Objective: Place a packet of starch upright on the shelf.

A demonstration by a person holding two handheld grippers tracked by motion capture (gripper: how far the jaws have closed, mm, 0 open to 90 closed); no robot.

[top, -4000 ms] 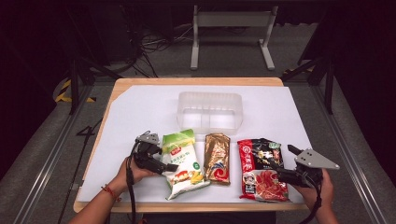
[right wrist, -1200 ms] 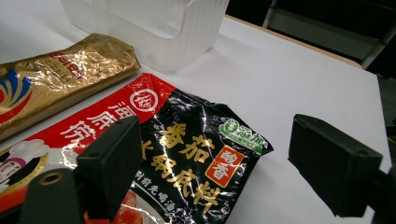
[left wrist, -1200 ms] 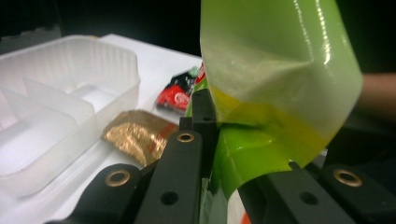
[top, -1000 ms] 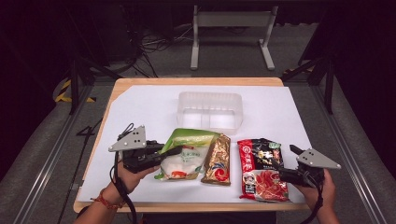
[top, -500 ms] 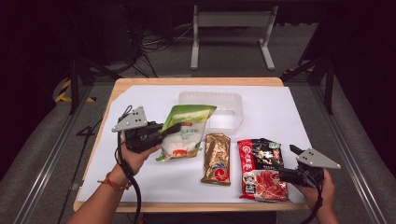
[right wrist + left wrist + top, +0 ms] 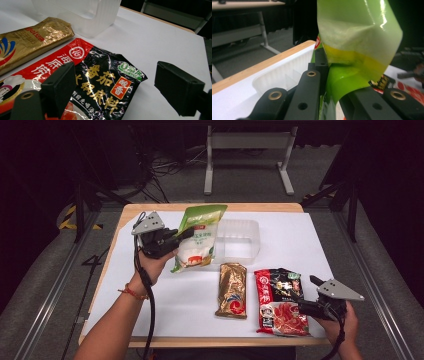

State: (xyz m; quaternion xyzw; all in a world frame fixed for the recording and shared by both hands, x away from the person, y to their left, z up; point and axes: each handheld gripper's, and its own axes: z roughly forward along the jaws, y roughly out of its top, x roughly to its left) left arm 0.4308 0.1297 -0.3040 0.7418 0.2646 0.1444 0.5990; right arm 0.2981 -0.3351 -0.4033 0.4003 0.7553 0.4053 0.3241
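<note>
Dark room, grey floor (image 6: pixel 250 180), metal stand (image 6: pixel 247 150).

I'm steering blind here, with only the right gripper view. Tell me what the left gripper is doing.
Observer: The left gripper is shut on the green and white packet and holds it off the table, by the left end of the clear plastic container.
Operator: Describe how the packet is pinched.
Observer: In the left gripper view the jaws clamp the packet's lower part; its top stands up above them, creased.
Operator: Now place my own gripper on the table for me.
Observer: The right gripper sits at the right edge of the red and black packet, near the table's front right corner, jaws open.
Operator: Report what lies between the two hands.
Observer: The gold packet lies flat, left of the red and black one.
</note>
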